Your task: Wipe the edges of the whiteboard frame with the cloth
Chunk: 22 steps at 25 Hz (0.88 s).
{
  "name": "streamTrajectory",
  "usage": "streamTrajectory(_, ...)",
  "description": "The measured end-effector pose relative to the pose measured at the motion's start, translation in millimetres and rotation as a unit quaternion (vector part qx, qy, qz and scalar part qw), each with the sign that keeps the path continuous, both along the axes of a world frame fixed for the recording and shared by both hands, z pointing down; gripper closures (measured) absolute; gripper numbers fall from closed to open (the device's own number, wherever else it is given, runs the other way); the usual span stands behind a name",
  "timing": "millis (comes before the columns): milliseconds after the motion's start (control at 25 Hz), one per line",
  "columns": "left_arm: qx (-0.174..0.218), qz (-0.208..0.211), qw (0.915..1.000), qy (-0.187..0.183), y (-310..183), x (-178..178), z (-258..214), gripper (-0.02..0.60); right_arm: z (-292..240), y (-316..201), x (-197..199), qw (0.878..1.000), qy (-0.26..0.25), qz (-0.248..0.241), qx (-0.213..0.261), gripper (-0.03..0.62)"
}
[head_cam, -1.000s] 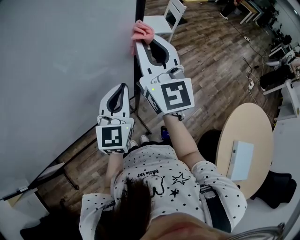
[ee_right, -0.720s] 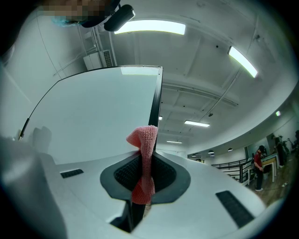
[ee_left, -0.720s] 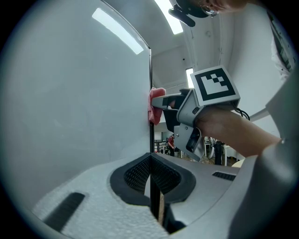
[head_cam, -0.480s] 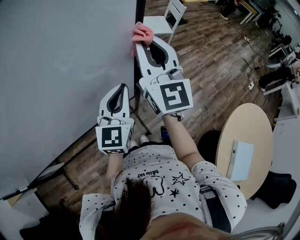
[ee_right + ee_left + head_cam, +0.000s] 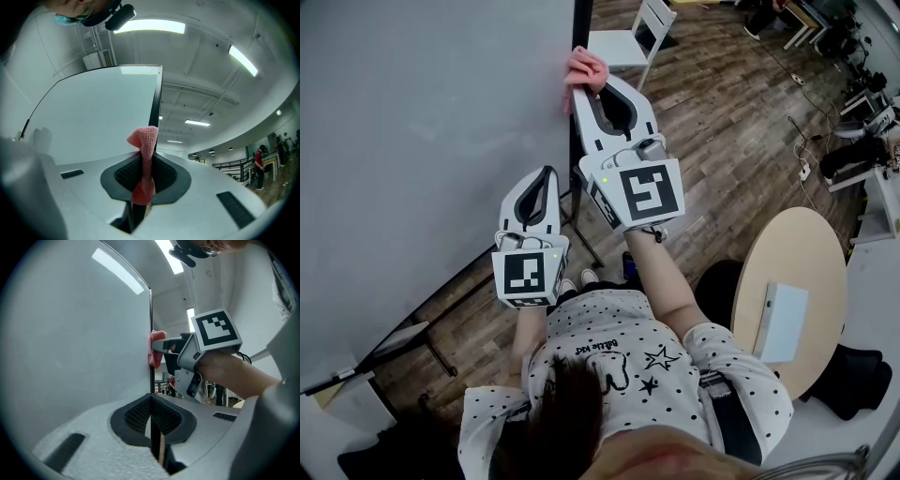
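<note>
The whiteboard [image 5: 431, 131] fills the left of the head view, and its black frame edge [image 5: 578, 28] runs down its right side. My right gripper [image 5: 584, 82] is shut on a pink cloth [image 5: 584, 66], which lies against that edge. In the right gripper view the cloth [image 5: 146, 140] sticks up from between the shut jaws of the right gripper [image 5: 149, 157], just in front of the frame [image 5: 156, 98]. My left gripper [image 5: 548, 173] is lower on the board and shut, with nothing seen in it. Its seam [image 5: 151, 401] lines up with the frame [image 5: 151, 324]. Whether they touch is unclear.
A white chair [image 5: 633, 37] stands on the wooden floor beyond the board. The board's dark stand legs [image 5: 581, 234] are below my grippers. A round table [image 5: 802, 272] carrying a white flat object [image 5: 782, 322] is at the right.
The right gripper and the cloth have crept slightly farther along the frame edge. The left gripper has stayed where it was.
</note>
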<state>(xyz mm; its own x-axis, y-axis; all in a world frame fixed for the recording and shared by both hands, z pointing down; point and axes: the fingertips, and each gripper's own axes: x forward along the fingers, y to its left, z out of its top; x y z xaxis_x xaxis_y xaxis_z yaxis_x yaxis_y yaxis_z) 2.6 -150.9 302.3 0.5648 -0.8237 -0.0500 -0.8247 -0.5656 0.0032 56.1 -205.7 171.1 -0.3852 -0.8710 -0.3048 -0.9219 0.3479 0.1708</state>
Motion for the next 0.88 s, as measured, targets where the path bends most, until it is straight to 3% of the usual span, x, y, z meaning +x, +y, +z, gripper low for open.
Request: streamTrajectory(880, -0.002, -0.015, 0.9999, 0.008, 5, -15, 4, 0.566, 18, 5, -2, 1.000, -0.006, 0.001, -0.009, 0.560)
